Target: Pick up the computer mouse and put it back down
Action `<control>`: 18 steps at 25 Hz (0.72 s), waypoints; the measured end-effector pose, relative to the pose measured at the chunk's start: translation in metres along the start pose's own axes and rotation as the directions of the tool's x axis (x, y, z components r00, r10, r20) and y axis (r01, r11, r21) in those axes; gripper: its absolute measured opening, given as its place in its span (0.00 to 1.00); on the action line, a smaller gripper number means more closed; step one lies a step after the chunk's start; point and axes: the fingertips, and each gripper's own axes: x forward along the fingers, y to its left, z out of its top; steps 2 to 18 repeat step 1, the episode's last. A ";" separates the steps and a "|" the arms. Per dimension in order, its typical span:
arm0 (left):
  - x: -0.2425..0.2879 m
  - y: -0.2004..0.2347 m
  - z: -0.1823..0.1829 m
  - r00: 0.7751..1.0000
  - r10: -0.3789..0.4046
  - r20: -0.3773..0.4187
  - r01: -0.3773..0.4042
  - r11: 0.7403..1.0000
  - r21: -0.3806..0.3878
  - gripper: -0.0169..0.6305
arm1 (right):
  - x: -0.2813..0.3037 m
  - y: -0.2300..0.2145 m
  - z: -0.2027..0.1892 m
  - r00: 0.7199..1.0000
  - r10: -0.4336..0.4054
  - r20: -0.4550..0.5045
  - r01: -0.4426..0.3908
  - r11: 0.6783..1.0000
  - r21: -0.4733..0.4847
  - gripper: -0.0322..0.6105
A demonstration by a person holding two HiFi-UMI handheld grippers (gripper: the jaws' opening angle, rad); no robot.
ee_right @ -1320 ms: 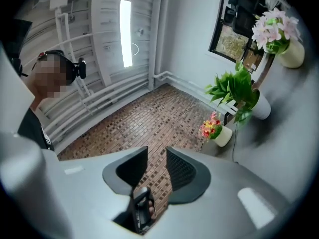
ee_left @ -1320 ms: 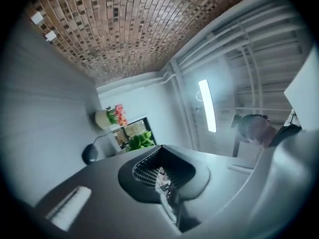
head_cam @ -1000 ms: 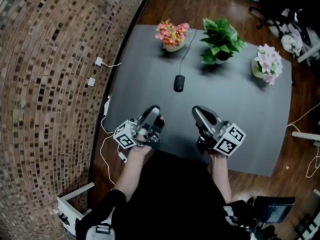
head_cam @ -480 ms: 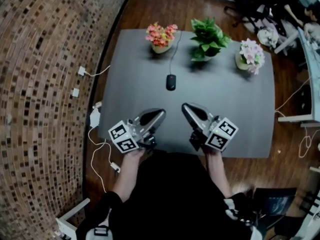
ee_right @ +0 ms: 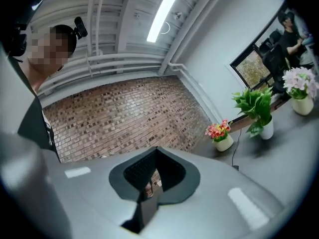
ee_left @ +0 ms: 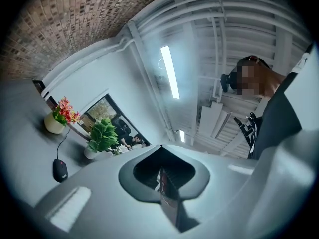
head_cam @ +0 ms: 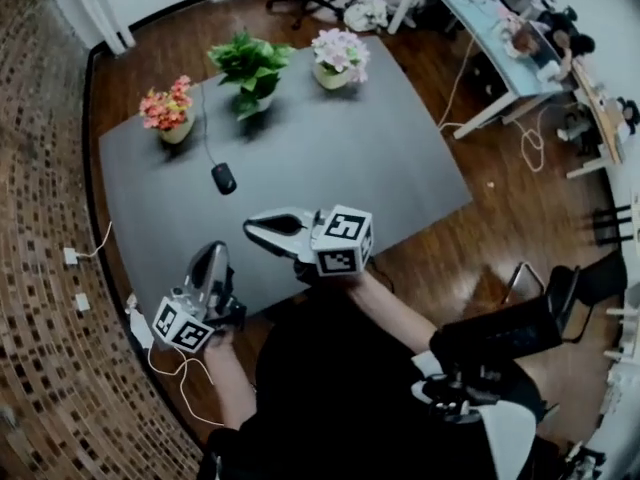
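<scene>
The black computer mouse [head_cam: 223,178] lies on the grey table [head_cam: 380,158], left of the middle, and its cable runs away toward the flower pots. In the left gripper view the mouse [ee_left: 60,170] shows low at the left. My left gripper [head_cam: 212,254] hangs at the table's near left edge, shut and empty, pointing up the picture toward the mouse. My right gripper [head_cam: 250,226] is over the table just below and right of the mouse, pointing left, shut with nothing in it. Both gripper views show the jaws [ee_left: 162,176] [ee_right: 149,183] closed on nothing.
Three pots stand along the table's far side: orange flowers [head_cam: 168,110], a green plant [head_cam: 250,63] and pink flowers [head_cam: 340,56]. White plugs and cables [head_cam: 72,256] lie on the floor at the left. A desk [head_cam: 480,13] and chairs stand at the upper right.
The head view has swung, so the table now lies turned to the left. My right gripper has moved up and left toward the mouse. The left gripper has shifted to the table's near left edge.
</scene>
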 end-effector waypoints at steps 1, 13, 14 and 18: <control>-0.004 0.000 0.000 1.000 0.007 0.011 -0.007 1.000 0.005 0.03 | 0.006 0.007 0.001 1.000 0.025 -0.010 -0.025 1.000 -0.006 0.05; -0.004 0.000 0.000 1.000 0.007 0.011 -0.007 1.000 0.005 0.03 | 0.006 0.007 0.001 1.000 0.025 -0.010 -0.025 1.000 -0.006 0.05; -0.004 0.000 0.000 1.000 0.007 0.011 -0.007 1.000 0.005 0.03 | 0.006 0.007 0.001 1.000 0.025 -0.010 -0.025 1.000 -0.006 0.05; -0.004 0.000 0.000 1.000 0.007 0.011 -0.007 1.000 0.005 0.03 | 0.006 0.007 0.001 1.000 0.025 -0.010 -0.025 1.000 -0.006 0.05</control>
